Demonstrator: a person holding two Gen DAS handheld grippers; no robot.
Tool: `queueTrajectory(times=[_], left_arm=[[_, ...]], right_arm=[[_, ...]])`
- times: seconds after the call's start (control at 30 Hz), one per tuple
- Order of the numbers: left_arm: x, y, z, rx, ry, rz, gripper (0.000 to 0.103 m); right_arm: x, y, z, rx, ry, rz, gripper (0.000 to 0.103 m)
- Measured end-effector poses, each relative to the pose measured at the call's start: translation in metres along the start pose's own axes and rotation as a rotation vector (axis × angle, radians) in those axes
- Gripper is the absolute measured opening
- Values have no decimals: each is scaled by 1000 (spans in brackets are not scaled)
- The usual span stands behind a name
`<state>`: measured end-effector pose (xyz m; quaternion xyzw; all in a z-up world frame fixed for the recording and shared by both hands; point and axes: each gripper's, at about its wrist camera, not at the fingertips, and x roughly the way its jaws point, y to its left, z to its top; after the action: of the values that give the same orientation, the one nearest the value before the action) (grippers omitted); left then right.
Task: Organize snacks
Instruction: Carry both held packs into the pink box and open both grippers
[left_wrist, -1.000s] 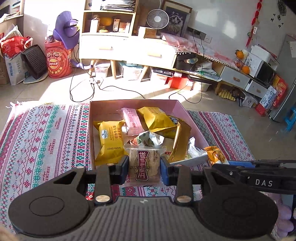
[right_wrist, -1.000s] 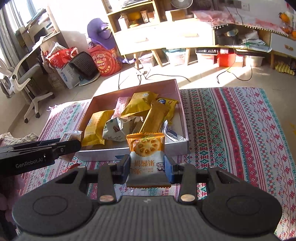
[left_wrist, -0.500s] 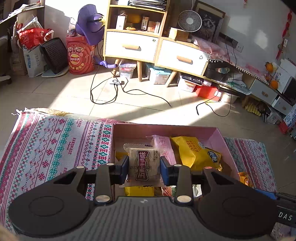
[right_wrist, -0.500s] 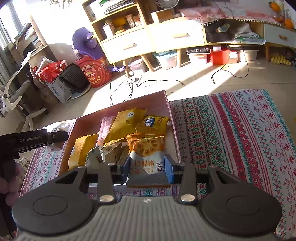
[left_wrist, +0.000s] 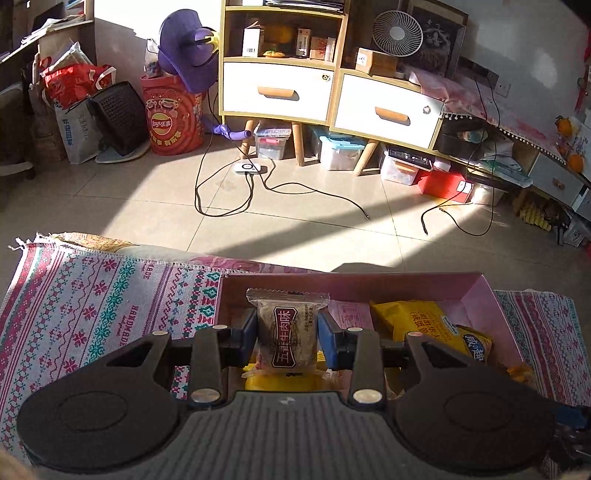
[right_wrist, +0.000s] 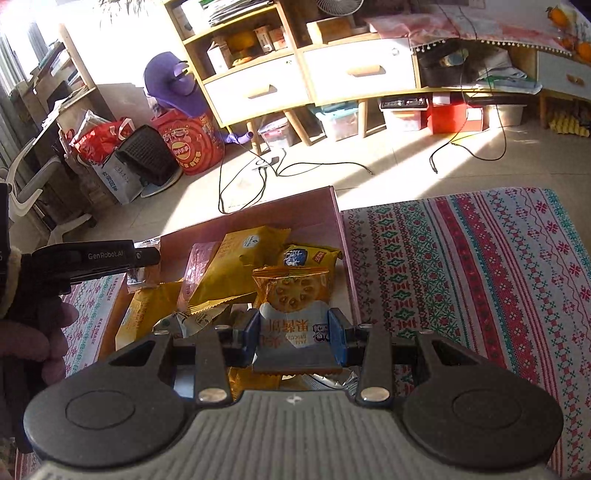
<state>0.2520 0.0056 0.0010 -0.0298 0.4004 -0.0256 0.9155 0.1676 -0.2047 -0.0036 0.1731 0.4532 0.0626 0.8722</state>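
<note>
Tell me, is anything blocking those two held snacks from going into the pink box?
Nothing visible does. The left gripper holds a beef snack and the right gripper a biscuit pack, both over the open box, above other snacks.

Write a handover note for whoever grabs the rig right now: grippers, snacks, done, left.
Left gripper: shut on the beef snack packet, held over the pink box's left end.
Right gripper: shut on the orange biscuit packet, held over the box's right side.
In the box: a pile of yellow packets and others.
Done: both packets picked up and brought over the box.
Left: release each into the box, probably left one first into the free corner.
</note>
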Motion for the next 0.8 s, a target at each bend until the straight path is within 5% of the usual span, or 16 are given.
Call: queueTrajectory(times=[0.07,0.17,0.6,0.8], left_arm=[[0,-2,1,11,-15,1,45],[-1,-3,1,10,-30,-5,54],[-23,0,-12,46,-10,-34,81],[-45,6,-29,56,17,-63,83]], right_arm=[[1,0,0,-1,-2,-2,40],[1,-4,1,18,-5,-2,56],[-19,-2,2,14,-19,15,72],[-35,6,-4,0,-16,25,78]])
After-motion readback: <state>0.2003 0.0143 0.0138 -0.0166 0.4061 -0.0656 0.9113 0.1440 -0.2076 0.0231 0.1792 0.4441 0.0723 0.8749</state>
